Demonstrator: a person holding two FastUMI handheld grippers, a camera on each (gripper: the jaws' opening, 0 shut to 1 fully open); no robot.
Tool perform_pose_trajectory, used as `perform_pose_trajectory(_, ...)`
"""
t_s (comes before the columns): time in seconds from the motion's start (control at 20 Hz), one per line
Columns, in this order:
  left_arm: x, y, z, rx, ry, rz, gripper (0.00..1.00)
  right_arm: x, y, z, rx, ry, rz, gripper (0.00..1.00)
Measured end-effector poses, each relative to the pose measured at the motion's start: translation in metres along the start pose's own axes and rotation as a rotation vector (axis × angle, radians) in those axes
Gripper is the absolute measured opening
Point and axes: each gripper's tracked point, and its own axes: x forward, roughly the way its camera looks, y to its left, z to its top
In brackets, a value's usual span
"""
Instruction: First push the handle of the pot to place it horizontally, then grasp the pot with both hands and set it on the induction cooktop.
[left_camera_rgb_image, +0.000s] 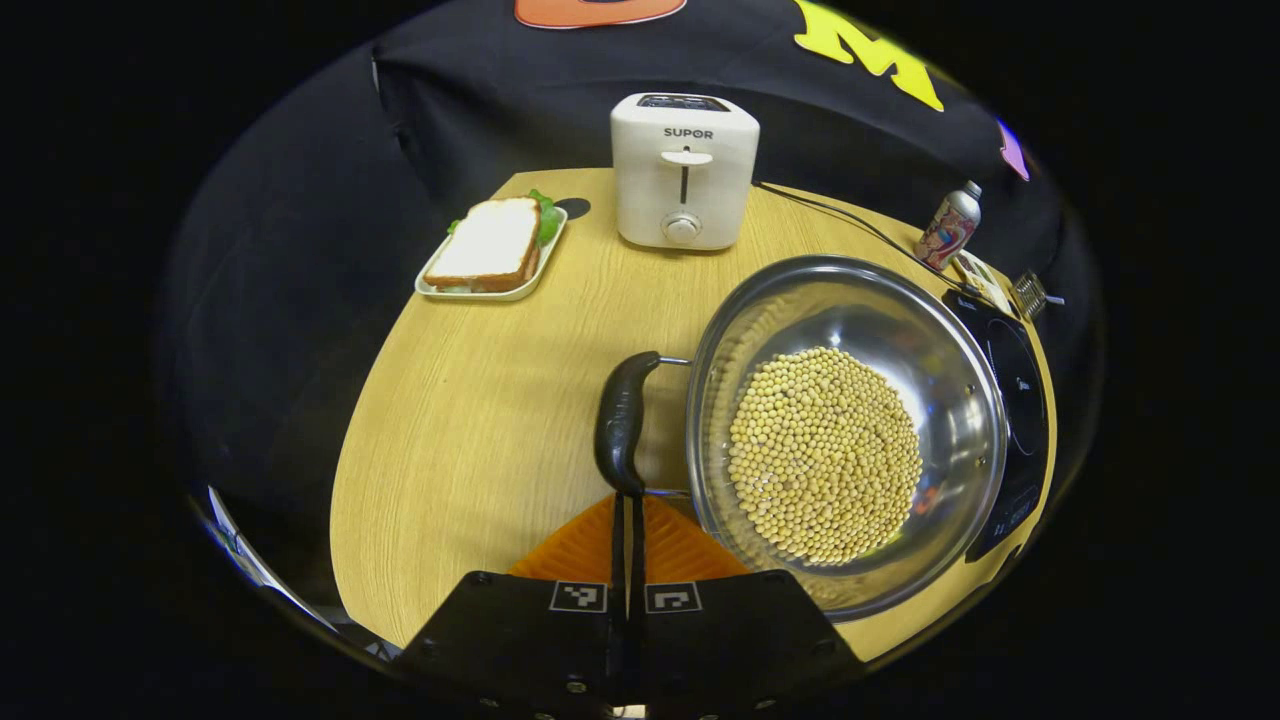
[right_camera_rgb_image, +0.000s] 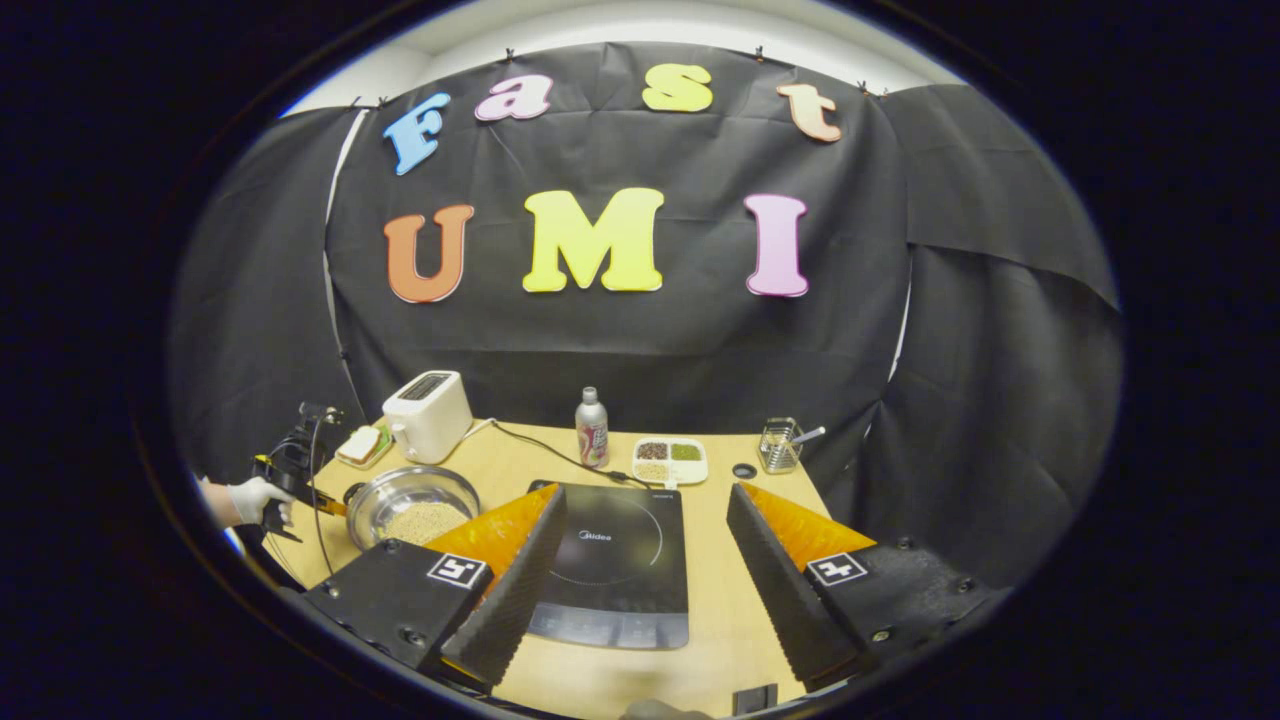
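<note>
A steel pot (left_camera_rgb_image: 850, 300) holding pale beans stands on the wooden table (left_camera_rgb_image: 480, 400), just left of the black induction cooktop (left_camera_rgb_image: 1020, 400). Its black handle (left_camera_rgb_image: 620, 420) hangs on a wire loop at the pot's left side. My left gripper (left_camera_rgb_image: 628, 505) is shut, its tips touching the handle's near end with nothing between them. In the right gripper view, my right gripper (right_camera_rgb_image: 645, 492) hovers open above the cooktop (right_camera_rgb_image: 615, 560). The pot (right_camera_rgb_image: 412, 505) sits to its left, and a gloved hand (right_camera_rgb_image: 250, 498) holds the left gripper (right_camera_rgb_image: 300, 490) beside it.
A white toaster (left_camera_rgb_image: 685, 175) stands at the back with its cable (left_camera_rgb_image: 850, 225) running behind the pot. A tray with a sandwich (left_camera_rgb_image: 492, 248) lies back left. A bottle (right_camera_rgb_image: 591, 428), a divided dish of grains (right_camera_rgb_image: 670, 460) and a wire holder (right_camera_rgb_image: 778, 445) stand behind the cooktop.
</note>
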Motion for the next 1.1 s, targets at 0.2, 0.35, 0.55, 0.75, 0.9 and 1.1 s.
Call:
perform_pose_trajectory(0.2, -0.018, 0.024, 0.000, -0.011, -0.060, 0.069, 0.00, 0.014, 0.019, -0.015, -0.002, 0.039, 0.035, 1.00)
perform_pose_trajectory(0.35, -0.037, 0.035, 0.002, 0.029, -0.121, 0.119, 0.00, 0.029, 0.043, -0.027, -0.019, 0.076, 0.080, 0.97)
perform_pose_trajectory(0.55, -0.050, 0.013, 0.016, 0.055, -0.184, -0.002, 0.16, 0.053, 0.080, -0.048, -0.043, 0.144, 0.153, 0.97)
perform_pose_trajectory(0.75, -0.051, 0.013, 0.033, 0.081, -0.229, 0.021, 0.58, 0.085, 0.119, -0.065, -0.012, 0.207, 0.214, 1.00)
perform_pose_trajectory(0.9, -0.046, 0.007, 0.047, 0.103, -0.257, 0.028, 0.96, 0.116, 0.141, -0.081, 0.003, 0.261, 0.234, 1.00)
perform_pose_trajectory(1.1, -0.030, -0.002, 0.058, 0.132, -0.245, 0.037, 0.97, 0.156, 0.173, -0.109, -0.002, 0.362, 0.276, 1.00)
